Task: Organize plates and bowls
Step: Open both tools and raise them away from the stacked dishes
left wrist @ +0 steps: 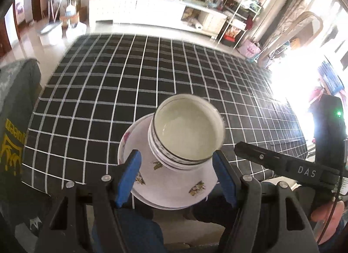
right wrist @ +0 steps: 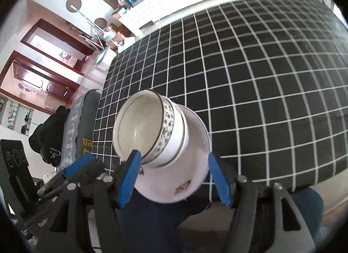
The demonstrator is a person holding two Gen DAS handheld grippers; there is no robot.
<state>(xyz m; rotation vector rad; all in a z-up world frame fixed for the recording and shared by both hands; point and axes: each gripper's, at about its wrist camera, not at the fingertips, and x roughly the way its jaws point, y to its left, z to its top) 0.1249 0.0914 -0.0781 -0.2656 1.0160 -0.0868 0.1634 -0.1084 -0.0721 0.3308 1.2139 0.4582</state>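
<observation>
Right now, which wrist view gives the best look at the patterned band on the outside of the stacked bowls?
The right wrist view: the stacked bowls show their side wall, so the dark floral band reads clearly above the plate. The left wrist view looks more into the bowls, showing only a thin strip of the band.

The left gripper fills the bottom of the left wrist view, pitched steeply downward, its blue-padded jaws set wide apart. The right gripper sits likewise at the bottom of the right wrist view, jaws spread about as wide. In the left view's lower right corner, a hand wraps around the right gripper's black handle.
</observation>
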